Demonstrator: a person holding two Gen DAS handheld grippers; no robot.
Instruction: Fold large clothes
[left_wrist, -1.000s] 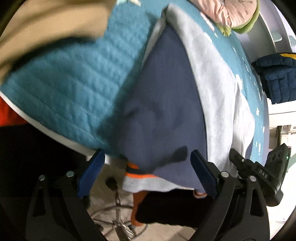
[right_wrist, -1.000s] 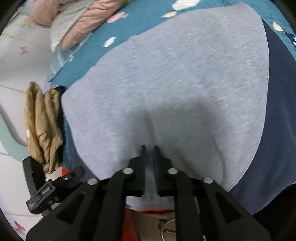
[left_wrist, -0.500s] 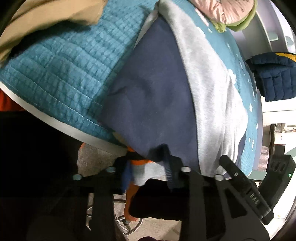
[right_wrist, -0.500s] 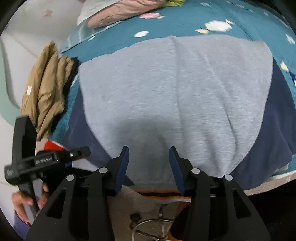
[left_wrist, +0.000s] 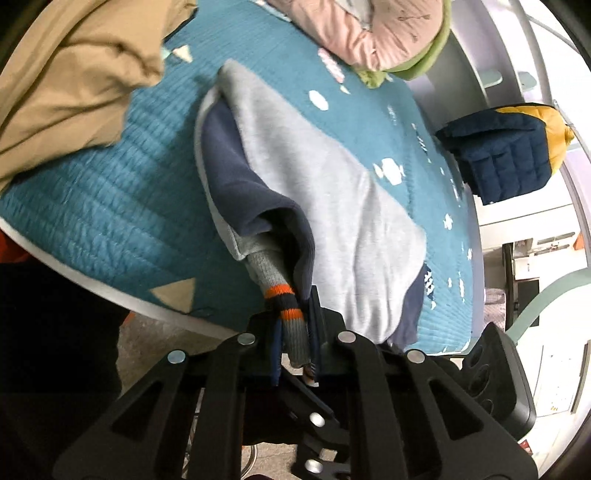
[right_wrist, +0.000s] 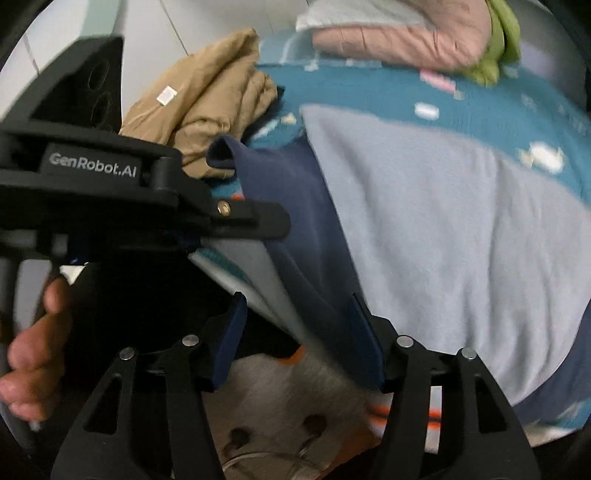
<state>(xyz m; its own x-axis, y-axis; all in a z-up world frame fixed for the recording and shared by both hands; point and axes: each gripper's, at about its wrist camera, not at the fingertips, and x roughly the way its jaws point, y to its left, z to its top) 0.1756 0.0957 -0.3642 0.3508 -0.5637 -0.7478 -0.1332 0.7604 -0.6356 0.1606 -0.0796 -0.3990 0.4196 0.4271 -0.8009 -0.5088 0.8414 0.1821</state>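
- Left gripper (left_wrist: 295, 332) clamped on the striped cuff (left_wrist: 284, 306) of the grey-navy sweatshirt (left_wrist: 332, 206), bottom centre of frame.
- Sweatshirt spreads over teal quilt (left_wrist: 92, 206), up and right of it.
- Right gripper (right_wrist: 299, 339) spread wide, navy hem (right_wrist: 317, 266) between its fingers, lower centre.

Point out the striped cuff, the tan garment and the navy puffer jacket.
striped cuff (left_wrist: 286, 306), left wrist view, on its orange and navy bands.
tan garment (right_wrist: 218, 99), right wrist view, on its crumpled middle.
navy puffer jacket (left_wrist: 506, 155), left wrist view, on its quilted navy panel.
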